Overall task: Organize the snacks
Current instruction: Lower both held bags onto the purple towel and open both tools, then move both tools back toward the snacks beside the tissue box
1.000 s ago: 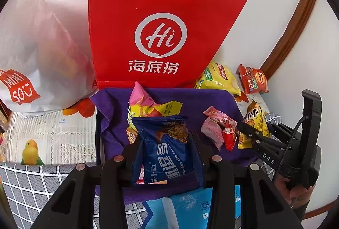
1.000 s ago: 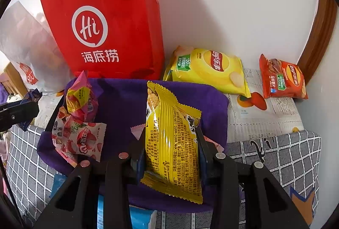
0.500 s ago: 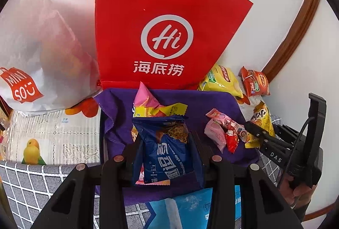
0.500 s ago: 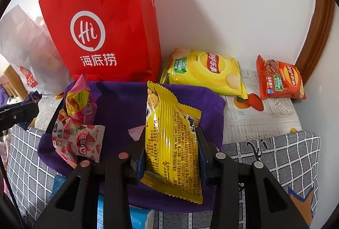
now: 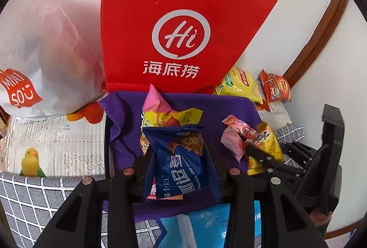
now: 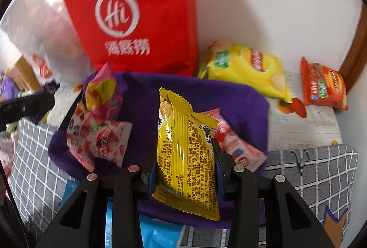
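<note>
Purple cloth (image 5: 218,108) filled frame centre; left gripper (image 5: 181,170) clamped blue snack packet (image 5: 181,170), right gripper (image 6: 185,170) clamped yellow snack packet (image 6: 185,144).

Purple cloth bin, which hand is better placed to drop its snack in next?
Right, probably: the right gripper holds its yellow packet over the bin's middle, near the pink packets.

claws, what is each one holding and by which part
The left claw grips a blue cookie packet across its lower half. The right claw grips a yellow snack packet across its lower half, upright.
</note>
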{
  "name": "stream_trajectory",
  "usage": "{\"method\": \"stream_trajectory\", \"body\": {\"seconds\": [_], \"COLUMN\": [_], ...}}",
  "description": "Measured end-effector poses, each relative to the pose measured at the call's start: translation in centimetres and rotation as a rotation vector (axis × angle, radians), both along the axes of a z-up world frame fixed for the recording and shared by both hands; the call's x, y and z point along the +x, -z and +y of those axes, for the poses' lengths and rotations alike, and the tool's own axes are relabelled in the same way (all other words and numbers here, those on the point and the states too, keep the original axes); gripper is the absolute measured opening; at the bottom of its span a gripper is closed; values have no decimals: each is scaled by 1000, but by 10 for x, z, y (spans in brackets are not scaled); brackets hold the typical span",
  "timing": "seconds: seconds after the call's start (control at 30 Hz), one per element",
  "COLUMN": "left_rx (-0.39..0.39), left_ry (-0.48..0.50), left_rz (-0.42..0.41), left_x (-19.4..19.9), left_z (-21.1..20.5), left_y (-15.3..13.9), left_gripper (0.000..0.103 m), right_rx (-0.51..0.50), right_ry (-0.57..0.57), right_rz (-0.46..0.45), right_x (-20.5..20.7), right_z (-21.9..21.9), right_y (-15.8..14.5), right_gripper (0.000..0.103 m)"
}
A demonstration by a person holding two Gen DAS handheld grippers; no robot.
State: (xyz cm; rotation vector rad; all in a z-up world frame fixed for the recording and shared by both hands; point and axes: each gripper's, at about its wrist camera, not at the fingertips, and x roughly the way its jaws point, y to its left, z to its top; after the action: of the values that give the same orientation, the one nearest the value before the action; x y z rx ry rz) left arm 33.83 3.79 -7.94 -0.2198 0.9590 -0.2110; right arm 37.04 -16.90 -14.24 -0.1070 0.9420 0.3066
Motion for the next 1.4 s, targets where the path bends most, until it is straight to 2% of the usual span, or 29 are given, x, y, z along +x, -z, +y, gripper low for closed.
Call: {"method": "stream_trajectory", "body": {"seconds": [0.2, 0.67, 0.73, 0.8, 0.93, 1.03, 1.17, 1.4], "left_rx": [-1, 3, 5, 5, -6, -14, 3, 32], "left_ry": [5, 13, 14, 10, 13, 31, 48, 52], "left_rz": [4, 11, 15, 27, 39, 57, 84, 106], "left_x": [1, 1, 1, 2, 5, 8, 11, 13], "left_z": [0, -1, -2, -3, -6, -12, -24, -35], "left_y": [1, 1, 2, 3, 9, 16, 27, 40], "left_gripper": [38, 38, 38, 38, 38, 38, 38, 38], "right_rx": [-29, -65, -64, -55, -39, -24, -11, 30], "right_ry": [-19, -42, -46, -43, -38, -45, -18, 39], "right_rz": [54, 74, 76, 77, 60, 25, -27, -51], "right_x": [3, 1, 1, 1, -1, -7, -11, -10], "right_z": [9, 13, 13, 13, 11, 8, -5, -27], "right_y": [14, 18, 18, 17, 8, -5, -25, -38], "right_gripper": [40, 41, 44, 54, 56, 61, 62, 62]}}
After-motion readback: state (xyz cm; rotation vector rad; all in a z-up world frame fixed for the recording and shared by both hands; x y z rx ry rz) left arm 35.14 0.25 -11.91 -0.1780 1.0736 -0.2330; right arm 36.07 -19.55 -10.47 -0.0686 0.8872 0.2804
